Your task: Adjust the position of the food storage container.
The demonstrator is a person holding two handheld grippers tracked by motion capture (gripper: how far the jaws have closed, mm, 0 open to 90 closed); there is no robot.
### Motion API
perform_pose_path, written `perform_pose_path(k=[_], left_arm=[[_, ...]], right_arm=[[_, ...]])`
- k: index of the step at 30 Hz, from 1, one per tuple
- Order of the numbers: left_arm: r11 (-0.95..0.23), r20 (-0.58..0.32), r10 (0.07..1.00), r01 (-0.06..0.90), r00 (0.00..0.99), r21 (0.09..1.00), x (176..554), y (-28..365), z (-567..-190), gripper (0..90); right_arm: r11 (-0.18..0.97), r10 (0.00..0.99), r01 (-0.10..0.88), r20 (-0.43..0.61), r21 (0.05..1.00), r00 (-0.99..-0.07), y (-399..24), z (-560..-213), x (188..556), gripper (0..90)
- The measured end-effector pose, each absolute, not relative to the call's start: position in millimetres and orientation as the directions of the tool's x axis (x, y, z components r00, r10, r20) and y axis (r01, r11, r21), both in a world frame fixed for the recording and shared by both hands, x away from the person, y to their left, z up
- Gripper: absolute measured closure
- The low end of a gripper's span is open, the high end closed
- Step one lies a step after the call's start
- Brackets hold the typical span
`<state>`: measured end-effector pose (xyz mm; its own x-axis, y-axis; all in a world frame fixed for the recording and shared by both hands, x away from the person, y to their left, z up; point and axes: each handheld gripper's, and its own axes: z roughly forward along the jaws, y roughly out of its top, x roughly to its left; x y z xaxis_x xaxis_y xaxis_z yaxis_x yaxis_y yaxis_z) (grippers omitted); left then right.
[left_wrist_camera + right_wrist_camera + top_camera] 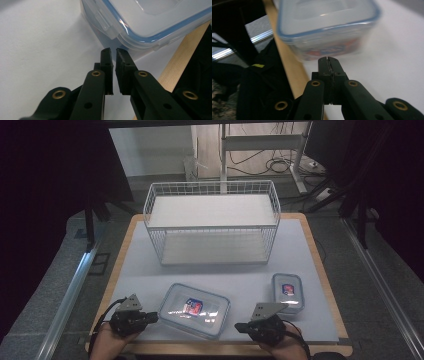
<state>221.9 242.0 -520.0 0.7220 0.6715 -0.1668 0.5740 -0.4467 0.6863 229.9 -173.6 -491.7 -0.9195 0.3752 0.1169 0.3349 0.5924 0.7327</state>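
Both pairs of jaws are closed on nothing, one at each side of the large container.

The left gripper (113, 51) has its jaws almost together, just beside a corner of the large container (194, 309), which lies on the white surface (150, 270) near its front edge. The right gripper (328, 59) has its jaws fully together, pointing at the container's other side. A small container (288, 291) lies near the right gripper, and a wire basket (212, 222) stands behind, well apart.

Red-blue label on large container (194, 310) lid; same on small container (288, 291); wording illegible.
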Motion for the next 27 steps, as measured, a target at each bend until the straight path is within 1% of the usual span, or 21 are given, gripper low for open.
perform_pose_path(k=[5, 11, 14, 19, 23, 27], left_arm=[[-0.444, -0.166, 0.681, 0.582, 0.713, 0.681, 221.7, 240.1, -519.5, 87.4], [-0.426, -0.177, 0.694, 0.595, 0.698, 0.682, 222.7, 235.1, -518.9, 88.5], [-0.418, -0.190, 0.687, 0.596, 0.701, 0.685, 223.6, 230.0, -518.6, 89.1], [-0.406, -0.208, 0.685, 0.603, 0.698, 0.686, 225.0, 219.0, -520.0, 89.0], [-0.400, -0.229, 0.670, 0.603, 0.706, 0.690, 226.6, 207.4, -521.1, 89.0], [-0.451, -0.175, 0.681, 0.595, 0.711, 0.665, 224.1, 195.2, -517.7, 88.8]], right_arm=[[0.616, 0.317, 0.331, 0.159, 0.715, -0.935, -161.3, -496.6, 221.9, 90.0], [0.618, 0.259, 0.321, 0.200, 0.718, -0.945, -152.0, -500.0, 211.8, 89.9], [0.632, 0.238, 0.304, 0.195, 0.713, -0.952, -143.8, -503.1, 207.5, 89.9], [0.639, 0.244, 0.290, 0.170, 0.712, -0.955, -141.2, -506.0, 208.6, 88.8], [0.641, 0.267, 0.303, 0.165, 0.705, -0.949, -145.2, -509.3, 213.0, 89.0], [0.642, 0.300, 0.313, 0.147, 0.700, -0.943, -149.7, -509.3, 217.1, 89.7]])
